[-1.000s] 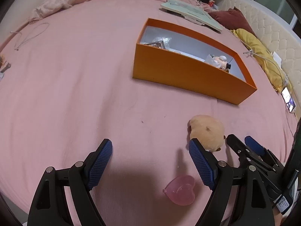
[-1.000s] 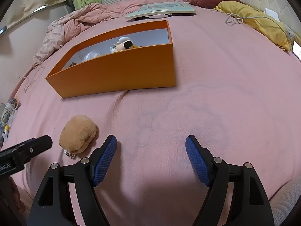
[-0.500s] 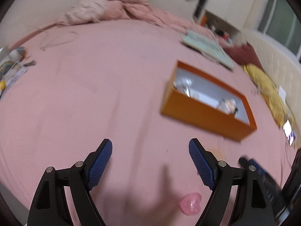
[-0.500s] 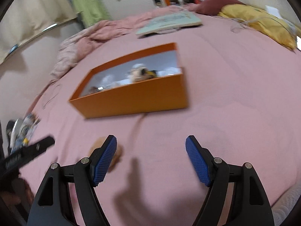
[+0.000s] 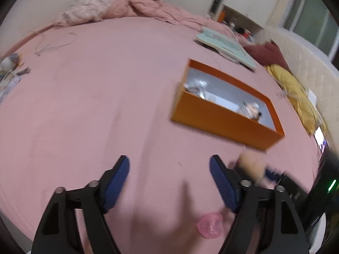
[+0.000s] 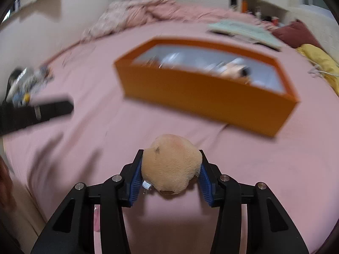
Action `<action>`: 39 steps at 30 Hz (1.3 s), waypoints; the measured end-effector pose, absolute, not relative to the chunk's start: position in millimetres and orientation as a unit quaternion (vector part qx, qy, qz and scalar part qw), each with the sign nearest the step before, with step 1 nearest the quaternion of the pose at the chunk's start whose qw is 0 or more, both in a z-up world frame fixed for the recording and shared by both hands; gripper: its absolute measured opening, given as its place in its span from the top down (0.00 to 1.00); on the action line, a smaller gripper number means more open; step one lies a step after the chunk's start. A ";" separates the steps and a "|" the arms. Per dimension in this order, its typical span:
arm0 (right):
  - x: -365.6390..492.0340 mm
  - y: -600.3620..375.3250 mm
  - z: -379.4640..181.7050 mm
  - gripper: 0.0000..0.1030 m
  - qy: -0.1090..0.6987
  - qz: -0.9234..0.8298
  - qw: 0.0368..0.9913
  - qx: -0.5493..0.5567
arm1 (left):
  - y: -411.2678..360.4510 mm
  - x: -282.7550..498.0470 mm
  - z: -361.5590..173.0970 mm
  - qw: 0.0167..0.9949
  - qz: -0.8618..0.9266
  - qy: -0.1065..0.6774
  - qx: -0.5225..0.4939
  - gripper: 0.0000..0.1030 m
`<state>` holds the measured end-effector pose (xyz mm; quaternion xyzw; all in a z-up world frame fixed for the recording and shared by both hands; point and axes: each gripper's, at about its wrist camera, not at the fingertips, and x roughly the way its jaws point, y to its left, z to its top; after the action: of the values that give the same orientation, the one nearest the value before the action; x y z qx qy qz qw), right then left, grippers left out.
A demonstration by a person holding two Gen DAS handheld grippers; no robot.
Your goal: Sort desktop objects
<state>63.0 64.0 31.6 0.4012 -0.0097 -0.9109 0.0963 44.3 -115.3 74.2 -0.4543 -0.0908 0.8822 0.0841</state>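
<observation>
A: Plush toy (image 6: 170, 166), tan, sits between the jaws of the right gripper (image 6: 170, 175), which have just been closing and now press it from both sides, near the bed's (image 5: 106, 97) front edge.

B: We also note the left gripper (image 5: 169, 182), jaws apart on nothing after narrowing slightly; the pink heart (image 5: 210, 225) lies beneath, the orange box (image 5: 222, 116) farther in.

orange box (image 6: 209, 97), tan plush toy (image 6: 170, 166), pink sheet (image 5: 106, 105)

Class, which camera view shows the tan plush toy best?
The right wrist view: the plush toy sits sharp and central, pinched in the right gripper. The left wrist view shows only a blurred tan patch near its right edge.
</observation>
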 end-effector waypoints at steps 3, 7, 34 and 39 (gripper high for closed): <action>64.4 94.7 50.4 0.53 -0.041 -0.924 0.065 0.375 | -95.9 50.0 70.2 0.123 0.870 -0.063 -0.473 0.29; 67.0 127.4 66.9 0.53 -0.052 -0.932 0.022 0.357 | -67.3 64.1 60.9 0.150 0.856 -0.021 -0.494 0.29; 59.6 145.6 68.4 0.53 -0.110 -0.928 0.013 0.356 | -45.3 85.1 76.9 0.132 0.891 0.017 -0.435 1.00; 58.4 146.7 67.3 0.52 -0.117 -0.927 0.013 0.357 | -59.0 79.2 96.7 0.147 0.905 -0.023 -0.398 1.00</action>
<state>58.4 146.7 67.3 0.3566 -0.1171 -0.9268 0.0128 79.2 -59.0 96.7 -0.3981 -0.0228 0.9052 0.1471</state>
